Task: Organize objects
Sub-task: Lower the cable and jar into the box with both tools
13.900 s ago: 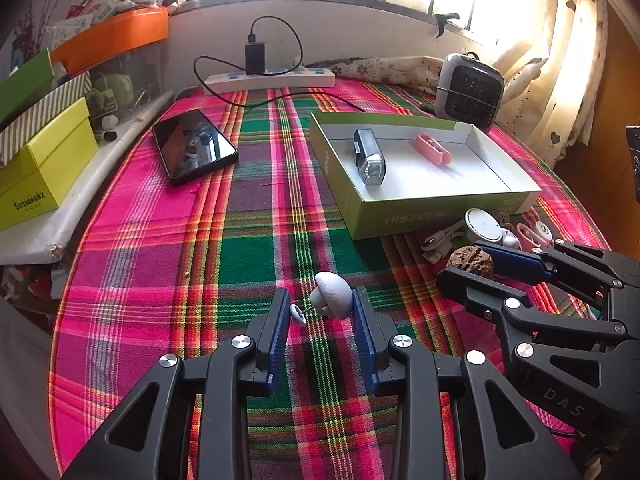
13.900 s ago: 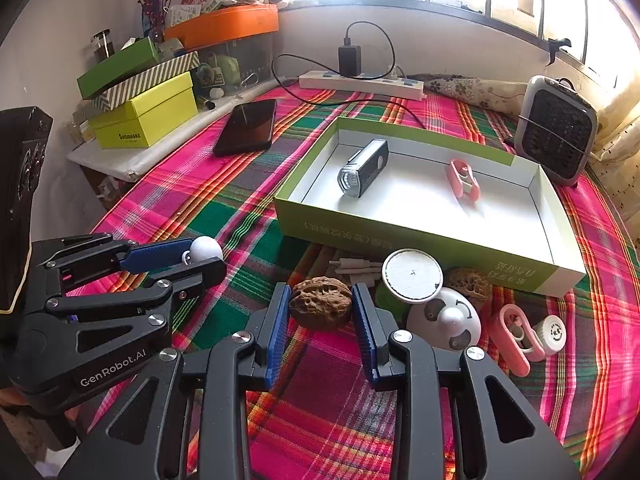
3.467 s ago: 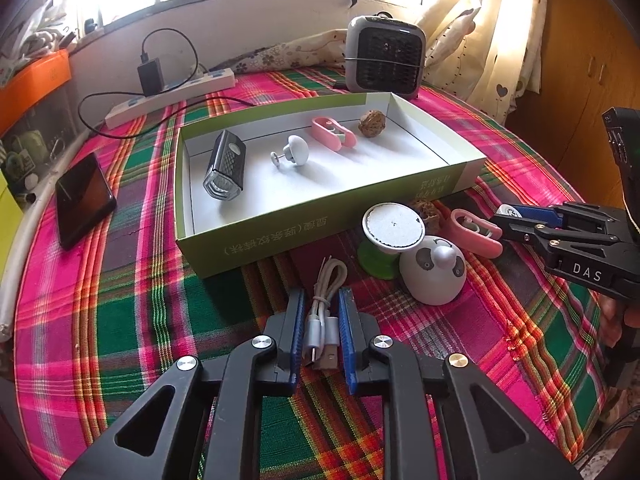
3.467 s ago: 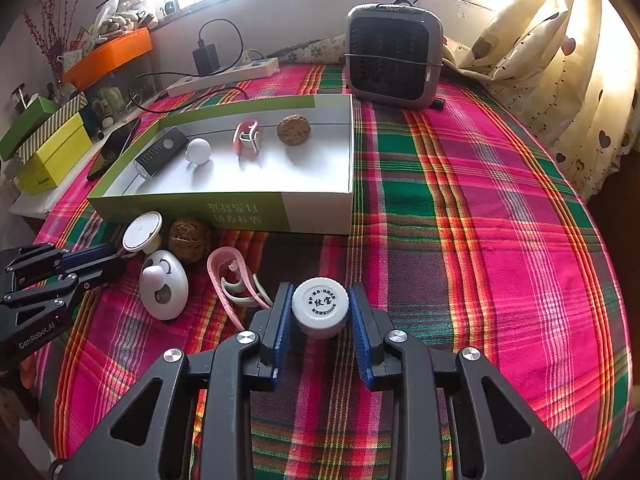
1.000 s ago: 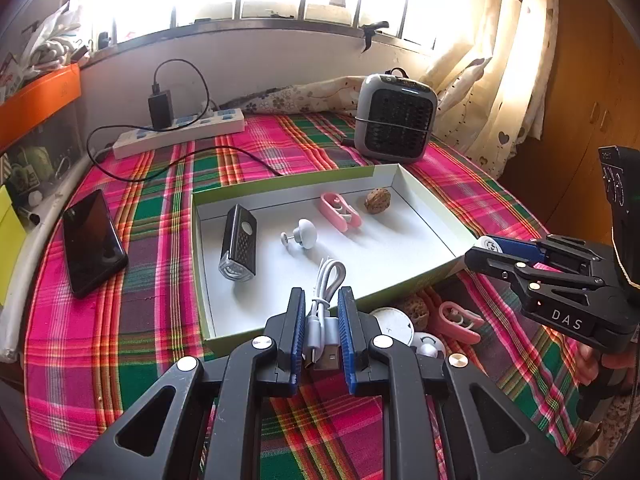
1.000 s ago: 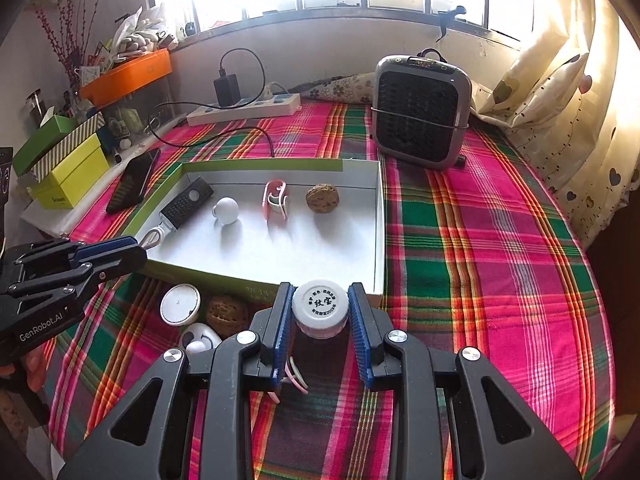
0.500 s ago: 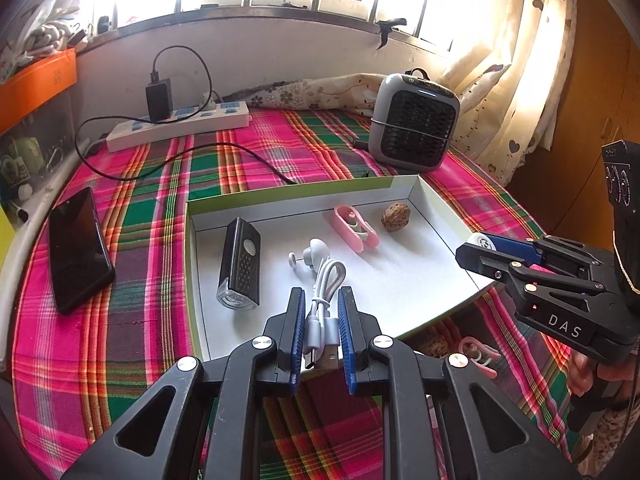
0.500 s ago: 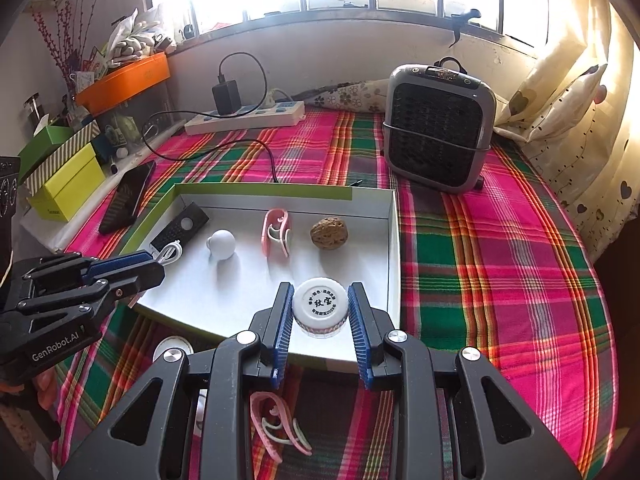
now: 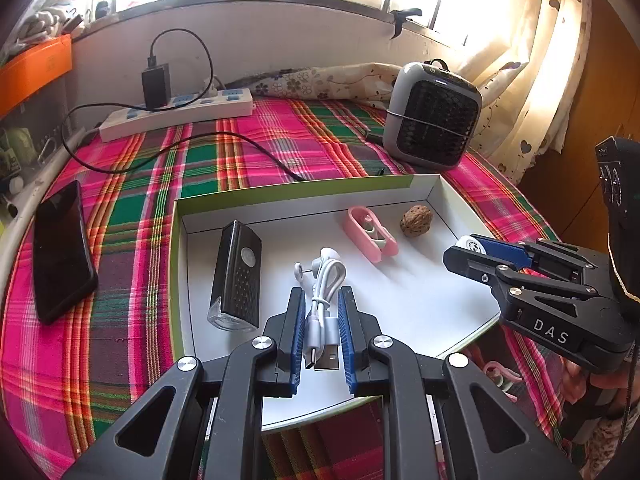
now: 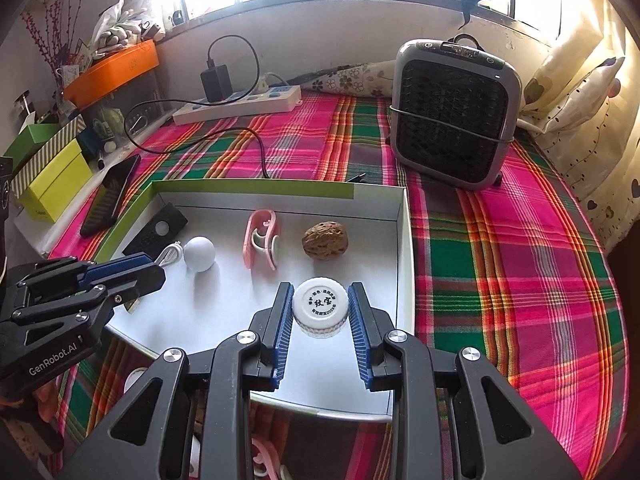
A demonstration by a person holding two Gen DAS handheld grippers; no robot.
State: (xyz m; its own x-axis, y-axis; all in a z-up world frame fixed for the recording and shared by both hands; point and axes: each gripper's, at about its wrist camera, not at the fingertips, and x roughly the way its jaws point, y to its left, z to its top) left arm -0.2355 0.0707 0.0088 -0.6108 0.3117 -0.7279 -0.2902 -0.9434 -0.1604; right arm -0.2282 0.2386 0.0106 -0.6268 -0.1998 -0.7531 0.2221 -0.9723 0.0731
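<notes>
My left gripper [image 9: 319, 322] pinches a coiled white cable [image 9: 323, 280] between its blue pads, the plug ends toward my wrist and the loop reaching forward, held over the near part of the green-edged box [image 9: 174, 264]. My right gripper [image 10: 319, 326] clamps a small white round jar [image 10: 319, 306] by its sides, lid up, over the box's near right corner. Inside the box, beyond the cable, lie a black bike light [image 9: 237, 276], a white knob [image 10: 199, 253], a pink clip [image 9: 371, 233] and a walnut [image 9: 416, 220], the walnut nearest the box's right wall.
</notes>
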